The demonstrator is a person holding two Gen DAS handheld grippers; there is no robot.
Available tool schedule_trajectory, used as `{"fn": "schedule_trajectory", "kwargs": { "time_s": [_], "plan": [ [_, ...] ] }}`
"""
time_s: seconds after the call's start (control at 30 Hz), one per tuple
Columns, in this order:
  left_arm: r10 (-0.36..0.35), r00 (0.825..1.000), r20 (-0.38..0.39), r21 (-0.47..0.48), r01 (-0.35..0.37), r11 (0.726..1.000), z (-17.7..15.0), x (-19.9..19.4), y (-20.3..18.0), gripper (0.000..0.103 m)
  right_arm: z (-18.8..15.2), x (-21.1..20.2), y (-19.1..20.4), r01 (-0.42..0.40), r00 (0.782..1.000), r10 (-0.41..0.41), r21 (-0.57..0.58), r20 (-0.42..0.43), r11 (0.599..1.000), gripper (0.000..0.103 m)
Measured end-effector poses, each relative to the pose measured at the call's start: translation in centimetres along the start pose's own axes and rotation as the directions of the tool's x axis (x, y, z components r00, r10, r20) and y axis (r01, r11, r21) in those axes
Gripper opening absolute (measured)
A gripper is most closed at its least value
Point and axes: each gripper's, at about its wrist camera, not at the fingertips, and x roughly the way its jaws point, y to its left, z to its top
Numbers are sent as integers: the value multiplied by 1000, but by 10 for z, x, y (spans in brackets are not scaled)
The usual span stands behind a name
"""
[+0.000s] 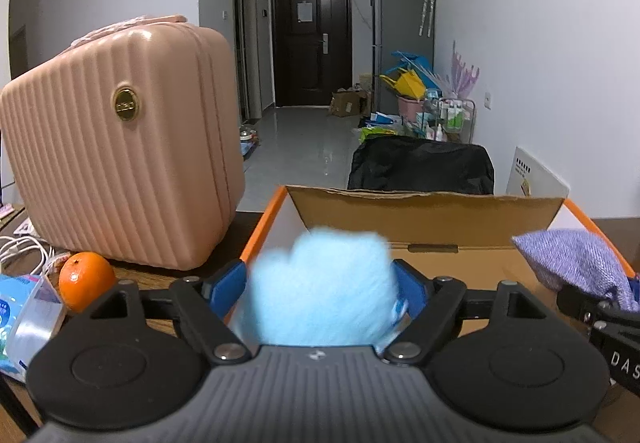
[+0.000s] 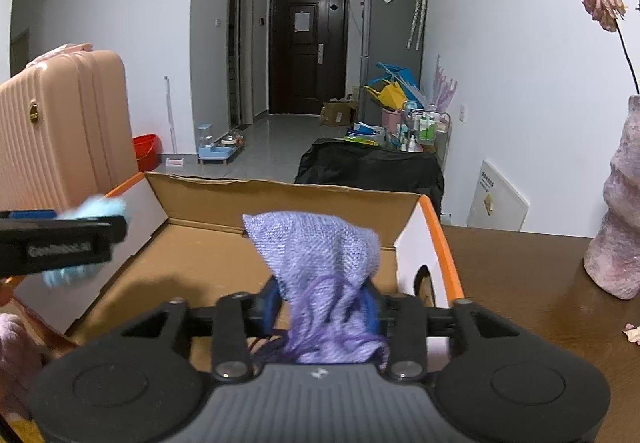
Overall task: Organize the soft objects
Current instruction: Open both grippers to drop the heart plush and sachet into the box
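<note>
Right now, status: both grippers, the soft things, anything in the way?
Left gripper around blue fluff, over box. Right gripper around purple cloth, over same box. Grip on either unclear. Box floor bare, nothing blocking.

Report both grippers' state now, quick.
Left gripper: open, blue fluffy item between its fingers, over the cardboard box.
Right gripper: open, purple knitted cloth between its fingers.

"DAS" on right gripper (image 1: 624, 359) body; left gripper (image 2: 64, 247) lettering blurred, unreadable.
</note>
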Motion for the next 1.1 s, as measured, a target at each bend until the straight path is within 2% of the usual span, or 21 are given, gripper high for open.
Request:
{"fn": "schedule_trajectory", "kwargs": {
  "time_s": [0.07, 0.13, 0.2, 0.23, 0.63, 1.1],
  "plan": [
    [19, 1000, 6, -18, -19, 1000, 0, -1, 3, 103, -1, 2, -2, 10, 1000, -10, 7, -4, 1000, 63],
    [41, 999, 20, -30, -40, 999, 1, -3, 3, 103, -1, 2, -3, 17, 1000, -17, 15, 0, 1000, 77],
    [40, 999, 24, -38, -39, 999, 2, -4, 5, 103, -1, -1, -4, 19, 1000, -19, 22, 16, 1000, 101],
    [38, 999, 22, -43, -37, 998, 2, -4, 5, 103, -1, -4, -5, 21, 999, -22, 26, 30, 999, 103],
    [13, 999, 31, -82, -10, 997, 11, -22, 17, 103, 4, -21, -10, 36, 998, -39, 57, 52, 998, 103],
    [-20, 994, 110, -63, 27, 998, 10, -84, 39, 103, 3, -91, -5, 7, 989, -13, 45, 144, 999, 103]
  ]
}}
